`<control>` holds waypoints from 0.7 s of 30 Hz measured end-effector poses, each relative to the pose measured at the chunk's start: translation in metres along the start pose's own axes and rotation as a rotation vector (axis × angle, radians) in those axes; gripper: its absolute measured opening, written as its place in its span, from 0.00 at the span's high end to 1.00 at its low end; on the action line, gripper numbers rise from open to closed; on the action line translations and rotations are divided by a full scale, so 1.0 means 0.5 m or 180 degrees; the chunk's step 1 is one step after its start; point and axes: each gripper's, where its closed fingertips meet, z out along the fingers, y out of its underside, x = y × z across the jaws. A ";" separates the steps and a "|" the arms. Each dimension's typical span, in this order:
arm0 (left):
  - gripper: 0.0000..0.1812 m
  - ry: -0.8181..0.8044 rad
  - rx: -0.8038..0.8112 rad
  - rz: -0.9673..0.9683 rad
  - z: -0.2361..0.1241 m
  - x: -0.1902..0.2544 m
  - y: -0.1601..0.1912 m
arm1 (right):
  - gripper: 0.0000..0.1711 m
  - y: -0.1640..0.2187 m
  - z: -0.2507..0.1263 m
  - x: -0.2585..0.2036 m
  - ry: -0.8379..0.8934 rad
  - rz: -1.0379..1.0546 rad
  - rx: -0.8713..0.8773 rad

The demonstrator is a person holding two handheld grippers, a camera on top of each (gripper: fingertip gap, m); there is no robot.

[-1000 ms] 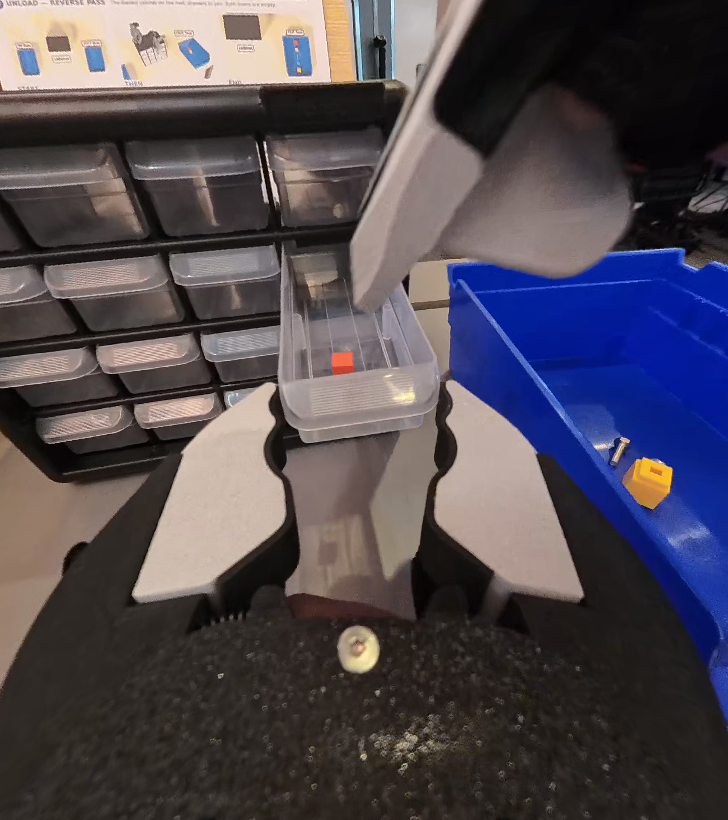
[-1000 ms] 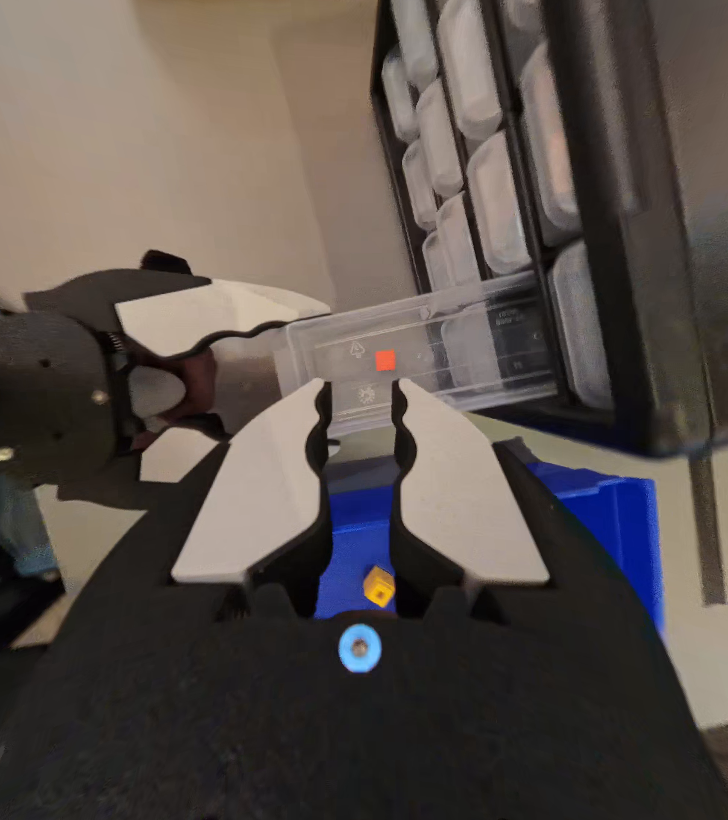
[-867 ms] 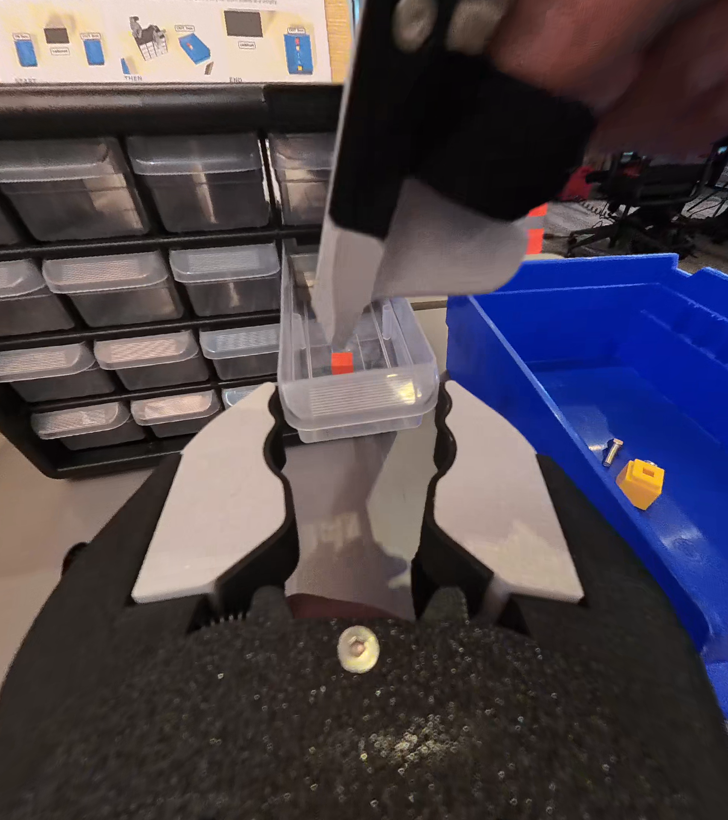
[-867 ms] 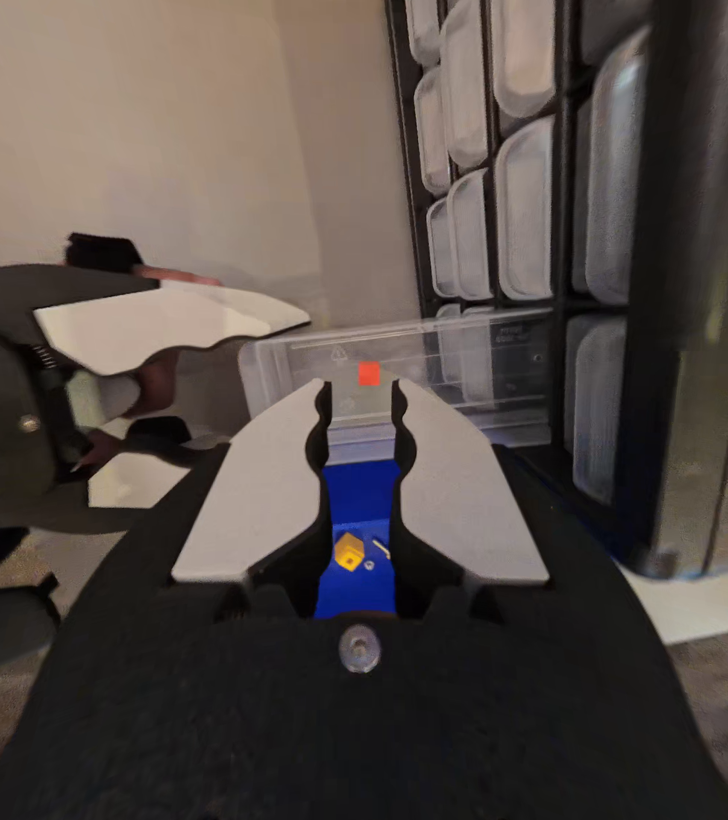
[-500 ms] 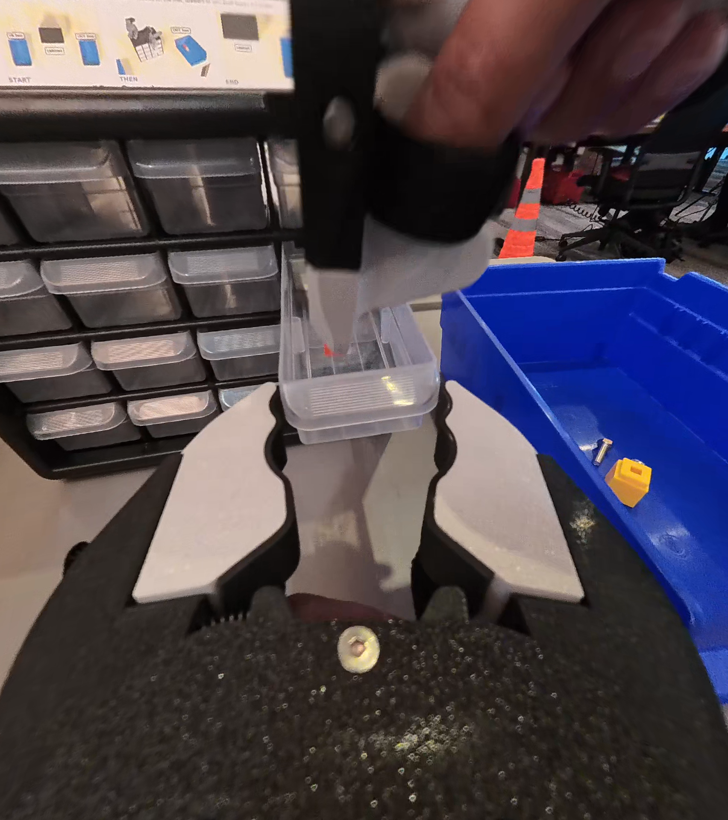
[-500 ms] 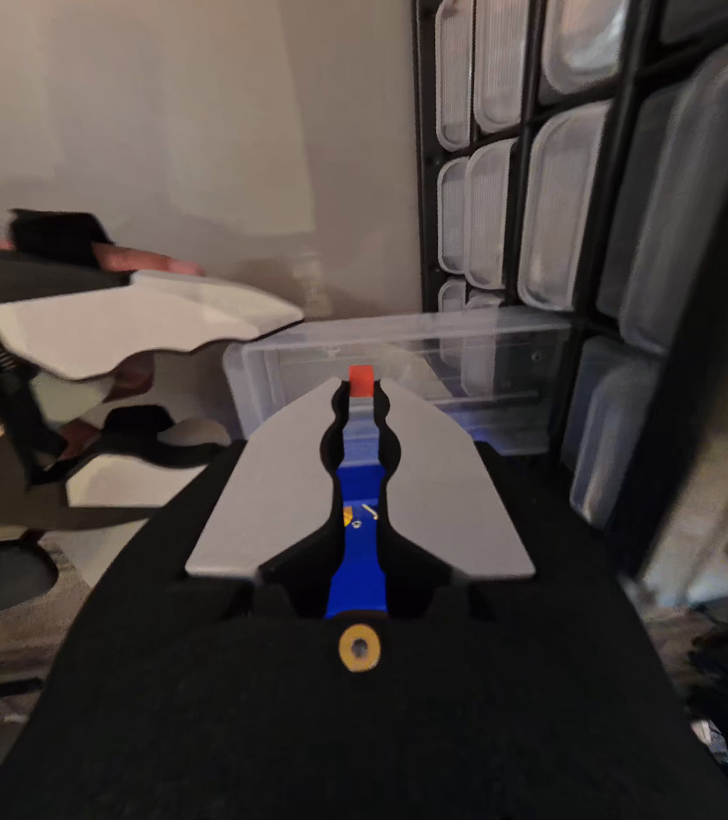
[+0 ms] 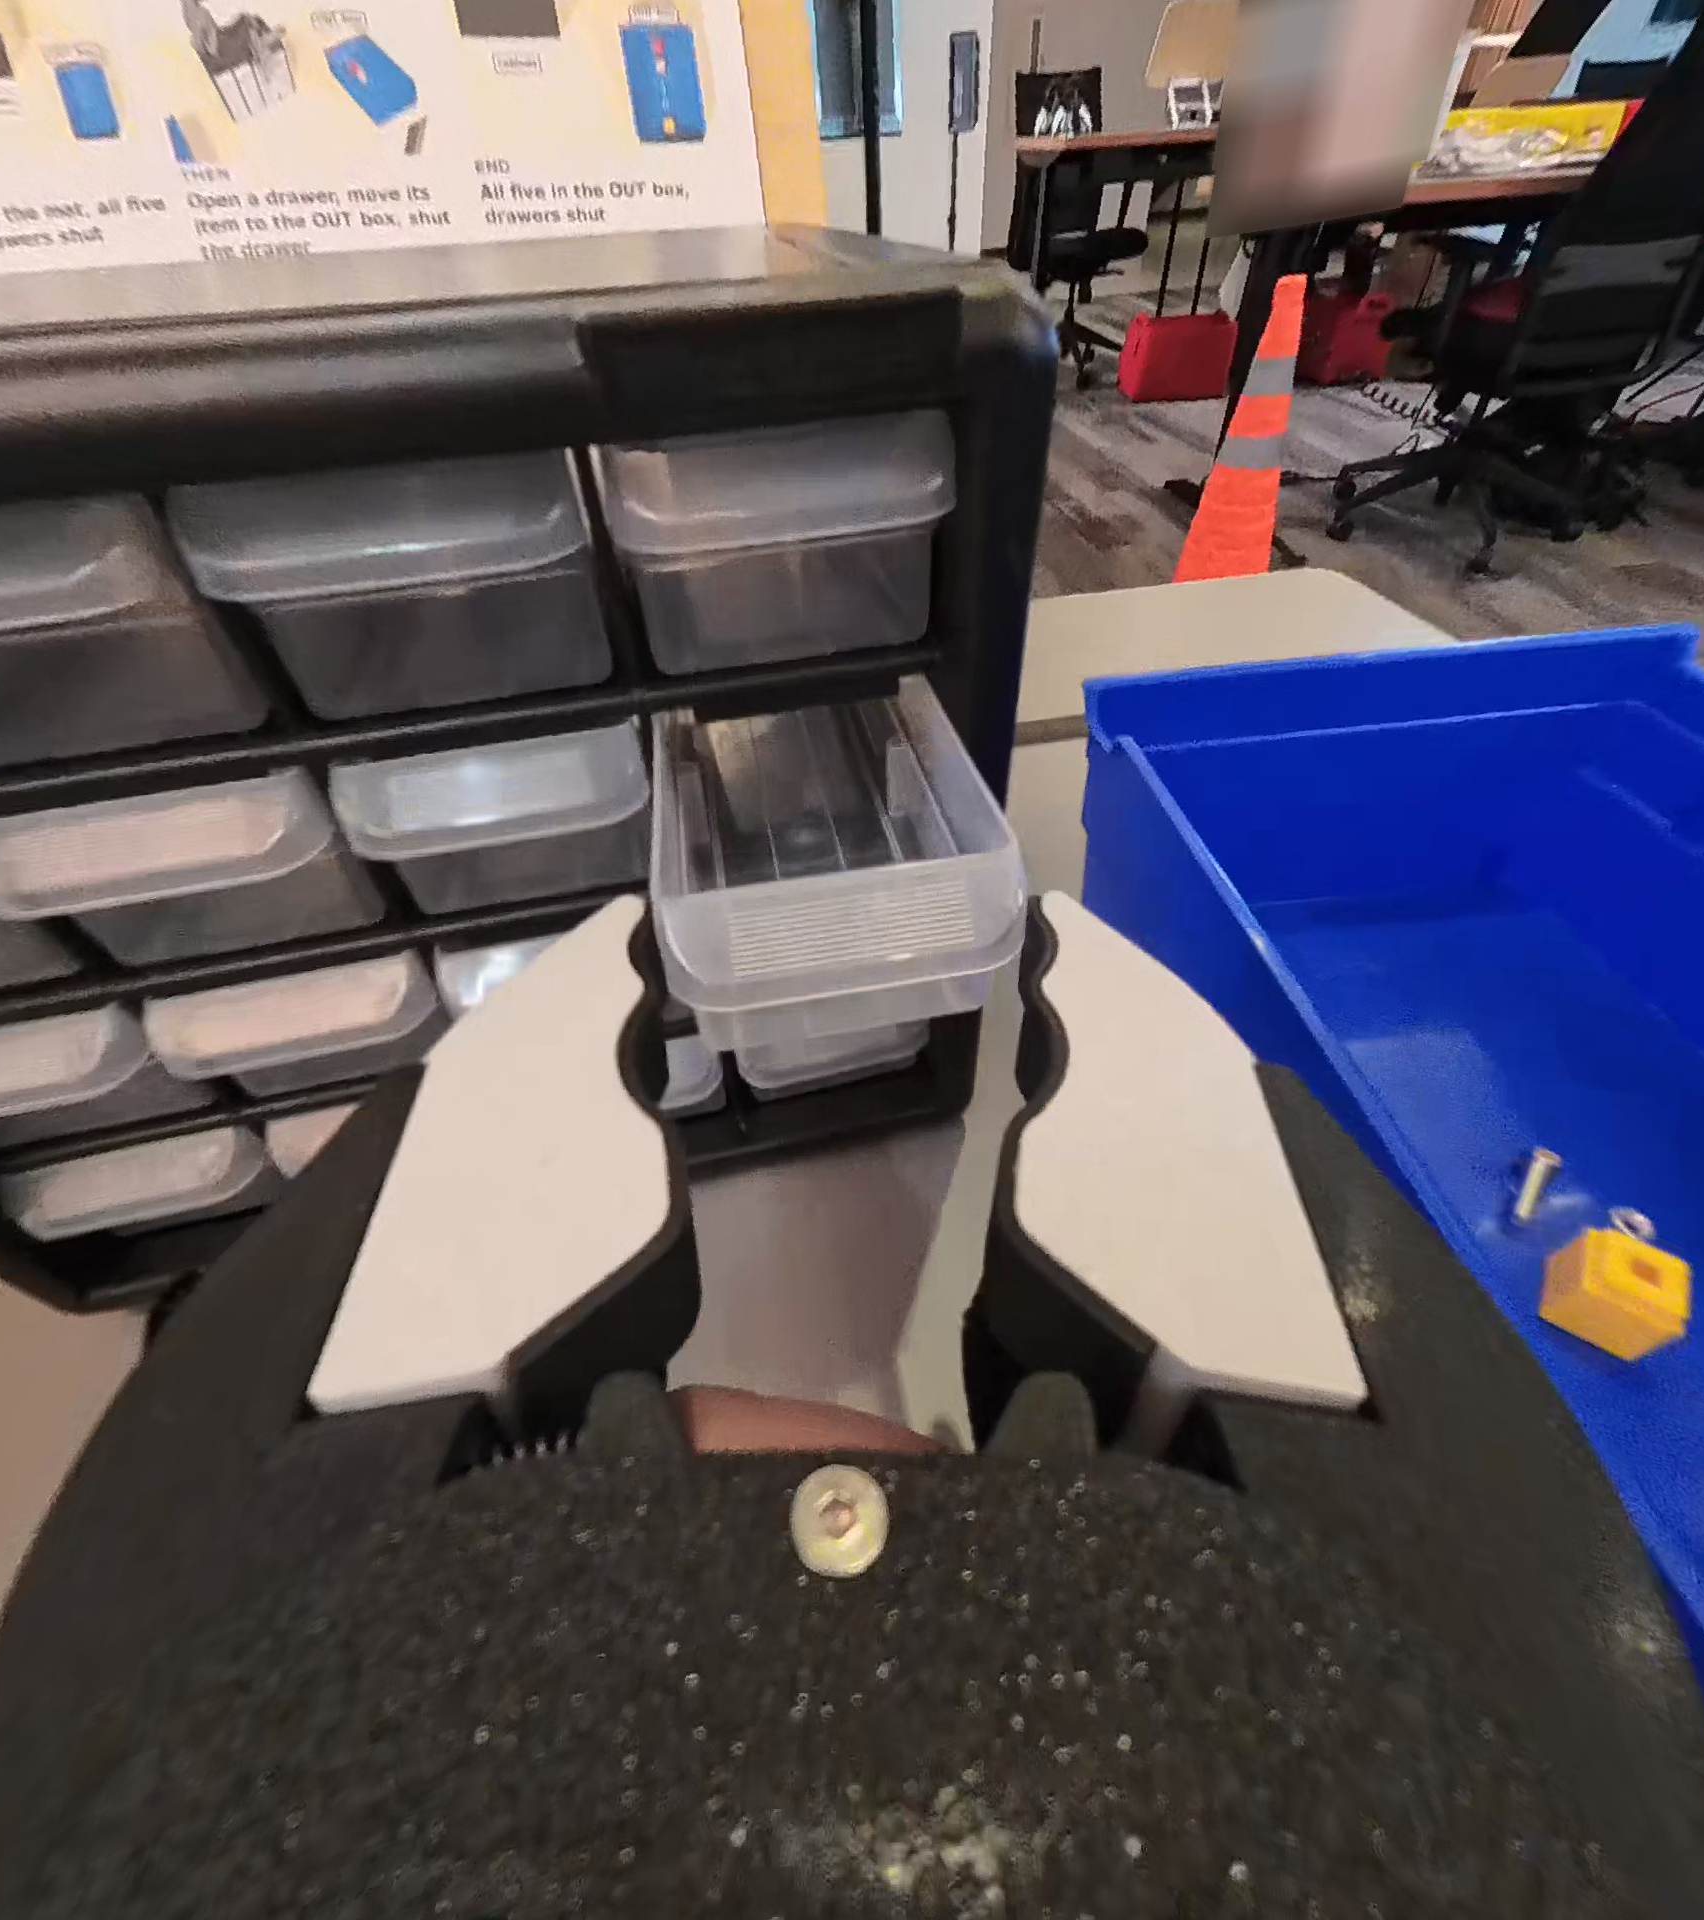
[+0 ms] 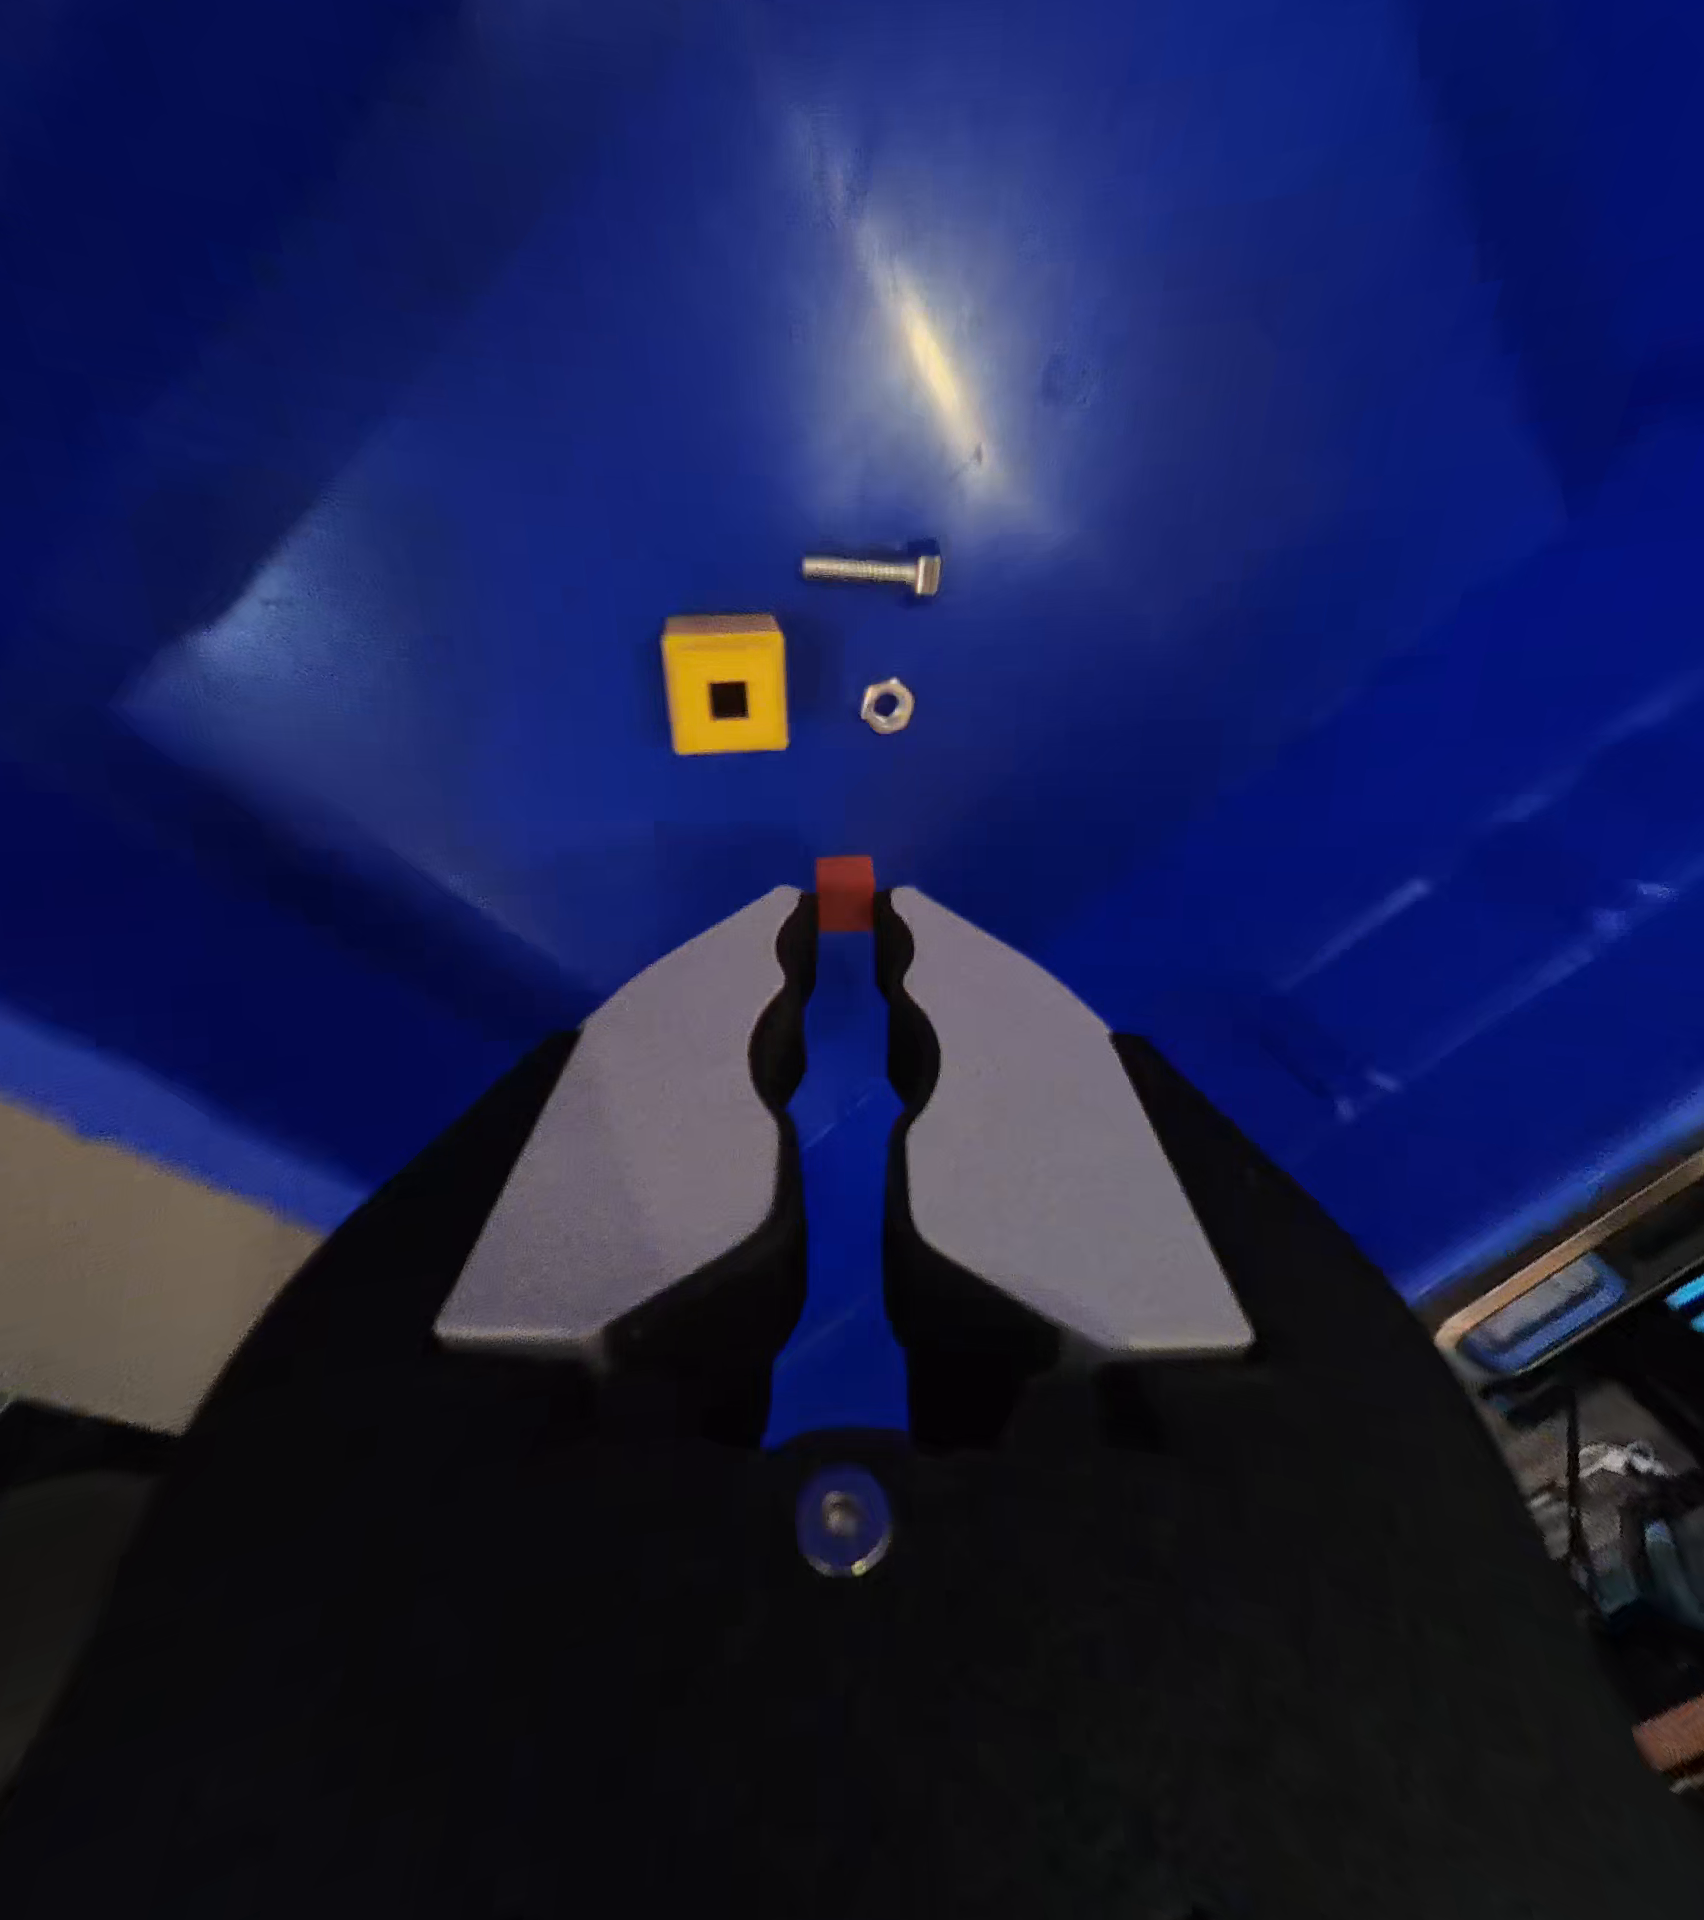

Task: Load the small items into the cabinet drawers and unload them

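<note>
My right gripper [image 8: 844, 902] is shut on a small red cube [image 8: 844, 891] and holds it over the floor of the blue bin [image 8: 1243, 727]. In the bin lie a yellow block with a square hole [image 8: 725, 694], a bolt [image 8: 874, 569] and a nut [image 8: 887, 707]. My left gripper [image 7: 832, 920] is open, its fingertips on either side of the front of a clear drawer [image 7: 832, 914] pulled out of the black cabinet [image 7: 775, 343]. The drawer looks empty. The bin [image 7: 1450, 883], yellow block [image 7: 1615, 1288] and bolt [image 7: 1532, 1182] also show in the left wrist view.
The cabinet's other clear drawers [image 7: 412, 582] are pushed in. An instruction poster [image 7: 308, 125] stands behind the cabinet. An orange cone [image 7: 1243, 436] and office chairs [image 7: 1513, 416] stand on the floor beyond the table. Left tips to right tips: about 25 centimeters. Measured from the fingertips, the nut [image 8: 887, 707] is 4 centimeters or so from the right gripper and 20 centimeters from the left.
My right gripper closed on the red cube in the open drawer, lifted it out and carried it over the blue bin. My left gripper stayed open at the drawer front.
</note>
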 end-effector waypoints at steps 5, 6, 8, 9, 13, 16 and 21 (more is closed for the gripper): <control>0.63 0.0057 -0.0174 -0.0007 0.045 -0.005 0.005 | 0.94 0.007 0.054 0.007 -0.0039 0.0151 -0.0209; 0.62 0.0077 -0.0204 -0.0040 0.042 -0.006 0.010 | 0.94 0.008 0.057 0.009 -0.0031 0.0162 -0.0220; 0.64 0.0194 -0.0156 -0.0079 0.024 -0.003 0.020 | 0.94 0.005 0.056 0.008 -0.0035 0.0145 -0.0182; 0.64 0.0231 -0.0177 -0.0083 0.012 -0.002 0.030 | 0.93 0.005 0.056 0.008 -0.0024 0.0133 -0.0172; 0.78 0.0607 -0.0071 -0.0304 -0.045 0.024 0.042 | 0.79 0.004 0.036 0.011 0.0226 0.0166 0.0020; 0.81 0.0697 0.0143 -0.0165 -0.054 0.034 0.011 | 0.77 -0.023 -0.032 -0.006 0.0470 0.0370 0.0769; 0.78 0.0755 -0.0048 -0.0038 0.006 0.039 -0.006 | 0.85 -0.065 -0.218 -0.142 0.0546 0.1290 0.3380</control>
